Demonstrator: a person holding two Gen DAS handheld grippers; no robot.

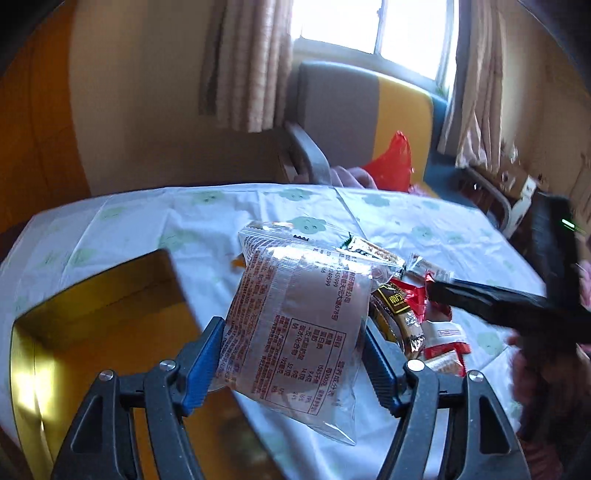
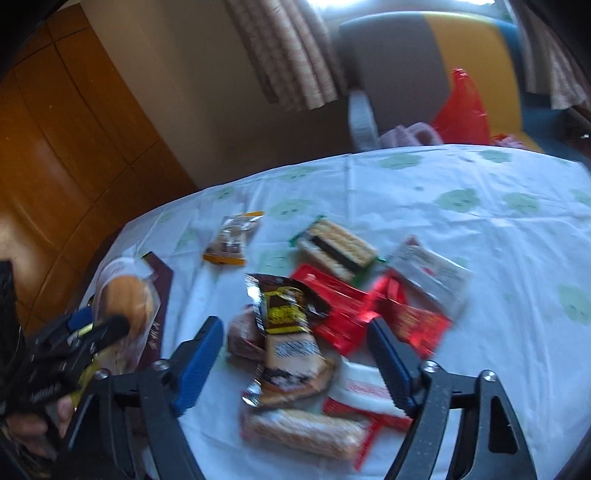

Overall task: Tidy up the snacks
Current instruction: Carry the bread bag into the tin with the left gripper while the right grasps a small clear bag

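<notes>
Clear packet [image 1: 291,325]: clamped in left gripper [image 1: 293,347]
Right gripper [image 2: 295,350]: jaws apart, empty, above snack pile [image 2: 332,325]
Box [image 1: 92,332]: beside packet

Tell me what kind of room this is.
Probably a lived-in home room: a curtained window, a multicoloured armchair and a table under a patterned cloth strewn with snack packets.

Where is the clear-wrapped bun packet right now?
In the left wrist view the clear bun packet is held between the left tool's blue pads, lifted over the table edge, with the gold box to its left.
</notes>
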